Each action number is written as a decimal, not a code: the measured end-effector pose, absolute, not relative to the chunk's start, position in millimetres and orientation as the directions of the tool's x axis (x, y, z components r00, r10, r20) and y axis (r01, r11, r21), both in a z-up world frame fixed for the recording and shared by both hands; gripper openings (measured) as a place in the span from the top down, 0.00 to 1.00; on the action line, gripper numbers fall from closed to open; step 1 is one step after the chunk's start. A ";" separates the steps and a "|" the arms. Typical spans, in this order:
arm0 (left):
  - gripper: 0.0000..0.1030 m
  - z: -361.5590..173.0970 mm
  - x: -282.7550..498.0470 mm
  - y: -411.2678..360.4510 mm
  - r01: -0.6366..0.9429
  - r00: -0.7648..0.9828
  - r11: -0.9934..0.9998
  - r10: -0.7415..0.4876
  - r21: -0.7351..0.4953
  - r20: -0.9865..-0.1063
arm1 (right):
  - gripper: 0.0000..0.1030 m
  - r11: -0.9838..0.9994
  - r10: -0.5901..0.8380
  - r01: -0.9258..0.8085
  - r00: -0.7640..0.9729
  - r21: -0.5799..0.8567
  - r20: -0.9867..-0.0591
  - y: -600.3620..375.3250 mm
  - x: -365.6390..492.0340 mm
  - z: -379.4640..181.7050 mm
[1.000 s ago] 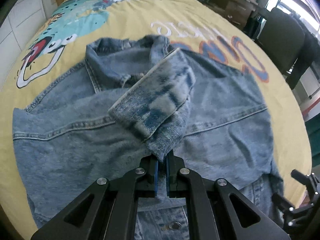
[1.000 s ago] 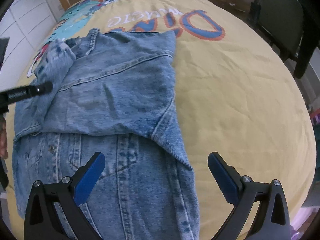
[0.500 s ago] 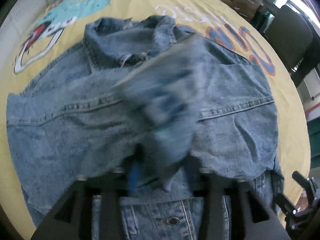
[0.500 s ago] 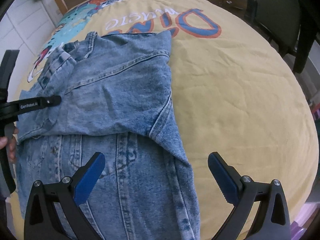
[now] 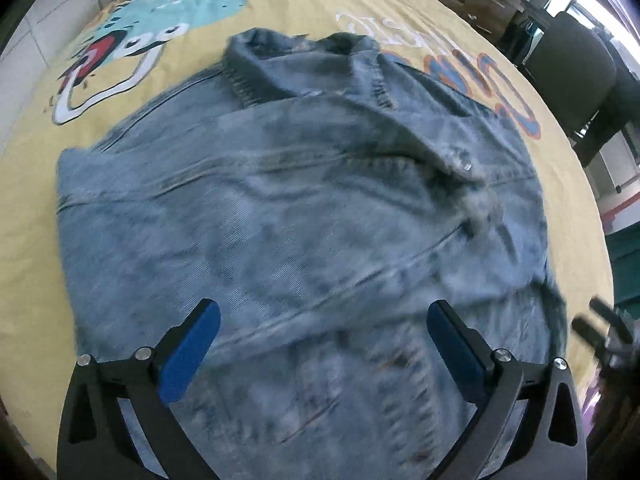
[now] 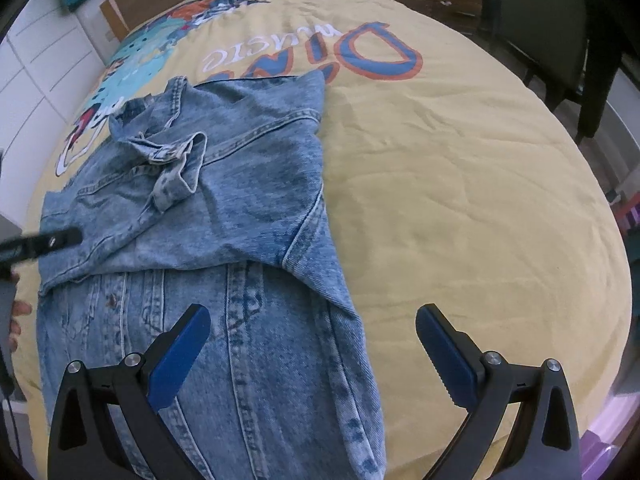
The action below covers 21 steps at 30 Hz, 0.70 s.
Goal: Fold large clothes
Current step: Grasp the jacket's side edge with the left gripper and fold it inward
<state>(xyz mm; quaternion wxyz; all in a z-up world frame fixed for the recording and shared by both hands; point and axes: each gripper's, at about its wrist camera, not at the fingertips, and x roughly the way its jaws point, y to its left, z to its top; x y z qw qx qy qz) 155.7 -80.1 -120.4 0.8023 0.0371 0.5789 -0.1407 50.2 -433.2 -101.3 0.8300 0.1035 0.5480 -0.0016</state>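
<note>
Left wrist view: the left gripper [image 5: 322, 342] hovers low over the denim jacket [image 5: 304, 216] spread on the yellow bedspread [image 5: 420, 4], jaws released and holding nothing.

Right wrist view: the right gripper [image 6: 312, 346] hangs above the jacket's right edge, jaws released; the cuff [image 6: 176, 176] lies folded across the chest.

Denim jacket [image 5: 304, 216] motion-blurred, hem cut off below.

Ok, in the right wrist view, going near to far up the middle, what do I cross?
Right gripper with jaws open → lower body of the denim jacket → folded-over upper panel → loose cuff → collar → yellow bedspread with its "DINO music" print → wooden headboard.
</note>
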 end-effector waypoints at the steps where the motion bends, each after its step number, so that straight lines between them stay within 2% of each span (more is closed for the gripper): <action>1: 0.01 -120.8 149.4 -68.0 0.265 0.297 0.960 -0.168 -0.088 -0.940 | 0.01 0.979 0.112 0.112 0.400 0.170 -0.910 -432.1 50.1 -101.2; 12: 0.01 -141.6 134.6 64.6 0.084 0.304 0.994 0.044 0.073 -0.951 | 0.01 0.986 0.115 0.069 0.376 0.151 -0.920 -408.9 53.2 -104.2; 21: 0.02 -177.2 133.1 92.7 0.021 0.261 1.000 -0.005 0.001 -0.965 | 0.01 0.994 0.097 0.011 0.350 0.107 -0.932 -377.7 62.3 -107.2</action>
